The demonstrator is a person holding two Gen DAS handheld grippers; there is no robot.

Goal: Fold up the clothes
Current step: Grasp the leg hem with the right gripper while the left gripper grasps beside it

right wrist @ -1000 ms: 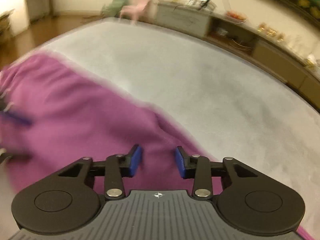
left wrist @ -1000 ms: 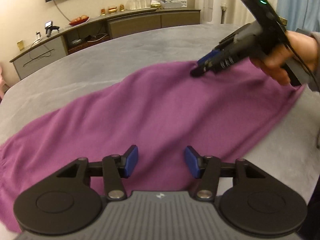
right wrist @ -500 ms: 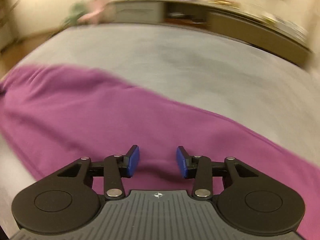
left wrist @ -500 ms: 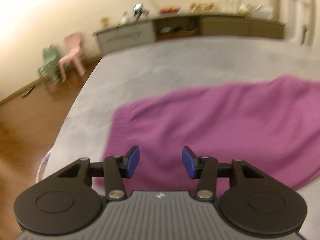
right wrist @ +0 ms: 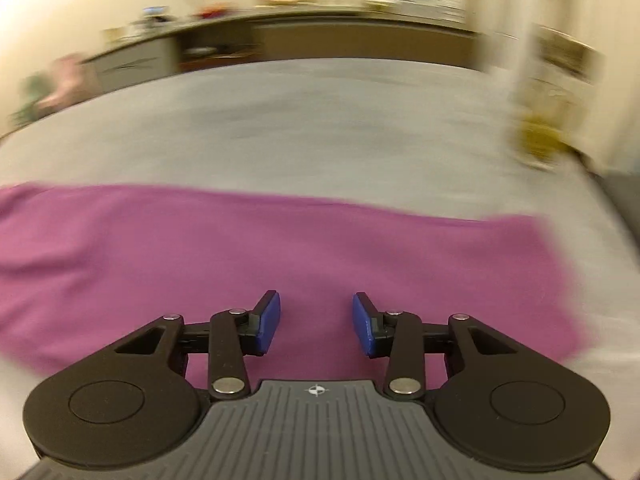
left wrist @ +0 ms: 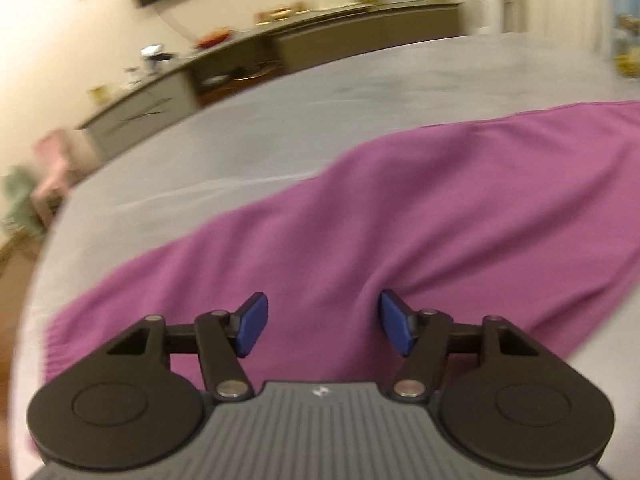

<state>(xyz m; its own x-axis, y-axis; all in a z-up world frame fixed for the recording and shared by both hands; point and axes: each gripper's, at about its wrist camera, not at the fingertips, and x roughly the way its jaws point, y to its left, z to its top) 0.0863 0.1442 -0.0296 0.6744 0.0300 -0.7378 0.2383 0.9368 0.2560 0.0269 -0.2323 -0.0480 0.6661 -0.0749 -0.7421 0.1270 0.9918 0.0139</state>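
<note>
Both grippers have swung along the purple garment (left wrist: 400,220). Left gripper (left wrist: 323,330) is spreading its jaws, right gripper (right wrist: 316,328) gapes, both empty above cloth lying lengthwise across the grey bed (right wrist: 320,128). Repositioning, I judge; next, pinch an edge.

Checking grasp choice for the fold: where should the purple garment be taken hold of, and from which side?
Grip the purple garment at its short end edges, near the corners, coming in low from beyond each end. It lies flat as one long strip on the grey surface, so only edges offer a pinch. Both tongs, left and right, are empty.
</note>
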